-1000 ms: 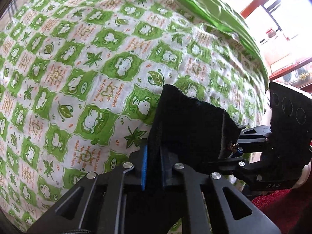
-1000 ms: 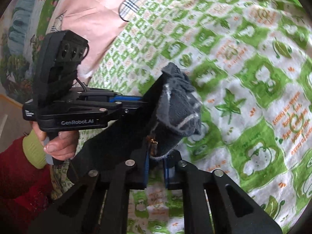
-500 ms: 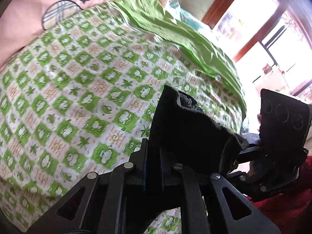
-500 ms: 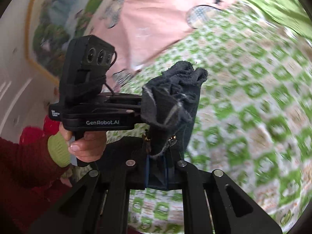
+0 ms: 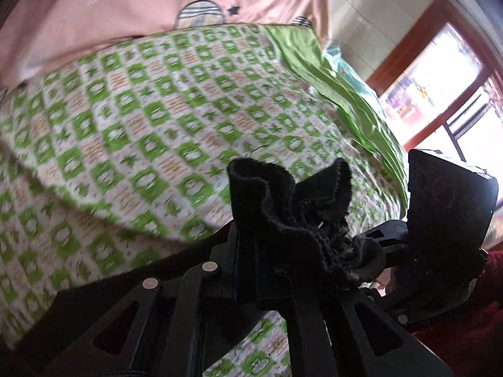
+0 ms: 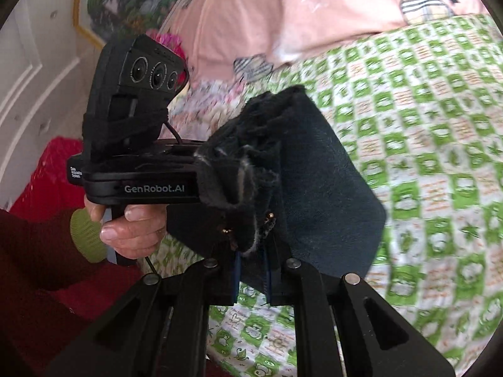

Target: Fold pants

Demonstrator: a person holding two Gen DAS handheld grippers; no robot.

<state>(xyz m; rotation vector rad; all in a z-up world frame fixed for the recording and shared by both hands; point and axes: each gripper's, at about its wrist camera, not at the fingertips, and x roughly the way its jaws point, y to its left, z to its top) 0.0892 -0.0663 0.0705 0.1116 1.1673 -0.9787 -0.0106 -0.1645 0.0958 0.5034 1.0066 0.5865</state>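
The black pants (image 5: 283,207) hang bunched between both grippers, lifted above the bed. My left gripper (image 5: 245,267) is shut on one part of the dark fabric. My right gripper (image 6: 251,270) is shut on another part of the pants (image 6: 308,188), which drape to the right in front of it. The two grippers are close side by side: the right one (image 5: 440,220) shows at the right of the left wrist view, the left one (image 6: 141,157), held by a hand, at the left of the right wrist view.
Below lies a bed with a green and white patterned sheet (image 5: 141,125). A pink quilt (image 5: 141,6) lies at the far end, a plain green cover (image 5: 345,100) along the right side. A window (image 5: 456,88) is beyond the bed. White cabinet doors (image 6: 28,72) stand at left.
Both grippers have risen and tilted up with the pants; the bed now looks farther away and the pink quilt and window have come into view.
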